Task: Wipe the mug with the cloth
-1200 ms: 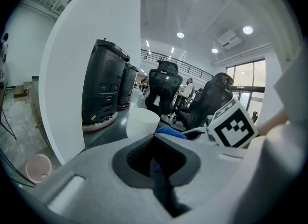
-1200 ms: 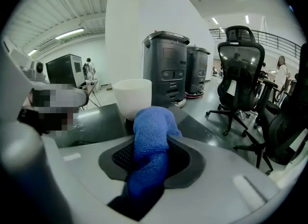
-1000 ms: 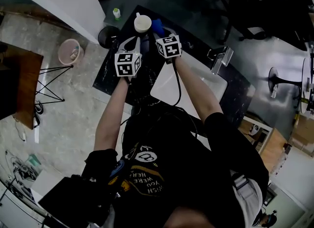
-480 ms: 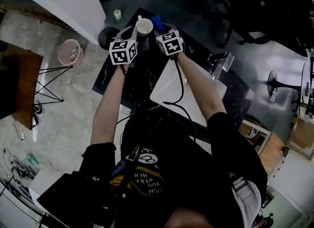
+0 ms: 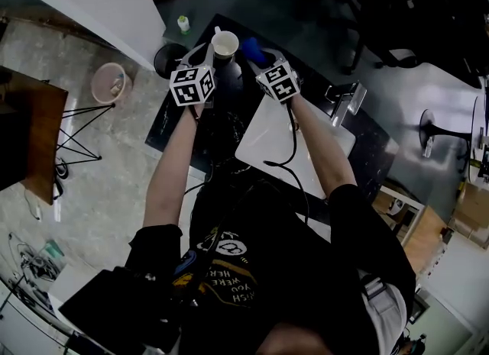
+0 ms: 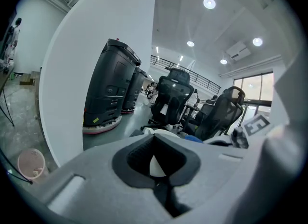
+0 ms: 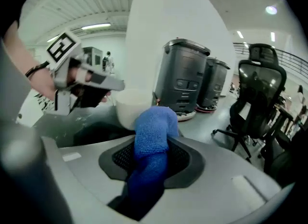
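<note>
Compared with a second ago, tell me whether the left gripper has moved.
Yes. The left gripper has shifted up the head view, closer to the small green-capped bottle beside the white wall.

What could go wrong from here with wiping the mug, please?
1. The left gripper seems to pinch only a thin part of the mug, so a firm push from the cloth might twist it loose.
2. Only a short wad of cloth sticks out of the right gripper, so its hard fingers could knock the mug.
</note>
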Demonstrator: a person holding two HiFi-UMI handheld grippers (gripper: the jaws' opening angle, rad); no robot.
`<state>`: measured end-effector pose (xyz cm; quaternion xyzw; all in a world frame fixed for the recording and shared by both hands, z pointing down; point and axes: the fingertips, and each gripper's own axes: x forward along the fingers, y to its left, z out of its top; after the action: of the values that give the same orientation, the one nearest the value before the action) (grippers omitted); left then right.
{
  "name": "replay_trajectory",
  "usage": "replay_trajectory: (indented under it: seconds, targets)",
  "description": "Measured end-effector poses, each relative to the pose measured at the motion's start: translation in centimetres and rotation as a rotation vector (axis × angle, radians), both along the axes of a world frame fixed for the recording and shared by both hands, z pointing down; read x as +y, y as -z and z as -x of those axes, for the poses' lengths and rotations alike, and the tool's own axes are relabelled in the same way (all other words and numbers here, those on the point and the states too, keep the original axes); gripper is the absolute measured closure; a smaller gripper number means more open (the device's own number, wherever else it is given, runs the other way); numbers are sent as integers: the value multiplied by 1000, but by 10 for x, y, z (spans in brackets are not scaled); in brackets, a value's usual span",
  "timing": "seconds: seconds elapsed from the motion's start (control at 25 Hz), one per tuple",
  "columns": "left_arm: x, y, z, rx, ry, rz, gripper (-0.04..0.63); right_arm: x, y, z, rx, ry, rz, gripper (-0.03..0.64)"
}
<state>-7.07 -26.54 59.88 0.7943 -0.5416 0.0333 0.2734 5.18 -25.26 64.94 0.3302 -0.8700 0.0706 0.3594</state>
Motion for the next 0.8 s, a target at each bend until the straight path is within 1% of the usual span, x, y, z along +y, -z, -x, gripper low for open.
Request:
replay_trajectory:
  seconds: [0.04,0.08,0.16,0.24,0.36,0.48,0.52,0.56,0.64,0.68,0.72,0.8]
  targets:
    - [0,0,-1,1,2,1,592,-13,7,-3,-11,-35,-2,485]
    - [0,0,0,1,4,1,592,-23,12,-2,-7,-44,-8,485]
    - [-1,0,1,0,7,3,592,-34,12,6,34,-10,-12,485]
    - [0,1,1,-2,3,7,592,-27,6,15,60,48,0,483]
    - [2,0,-1,1,-5,8,592,10,5,27,34,156,-1,483]
    - [1,0,1,8,2,7,592,51,3,34,29,298,4,483]
    - [1,0,1,7,0,9,592,58,2,31,27,317,9,483]
    - [3,0,1,4,-5,12,592,58,3,26,11,299,18,483]
    - [6,0,-1,-6,-19,16,592,38,8,10,-41,182,36,483]
    - [6,-1,-3,-11,-23,15,592,22,11,2,-51,124,33,483]
    - [6,-1,-3,-13,-23,13,592,6,15,-3,-45,84,23,483]
    - [5,-2,-2,-14,-18,12,592,-19,20,-1,-17,50,2,483]
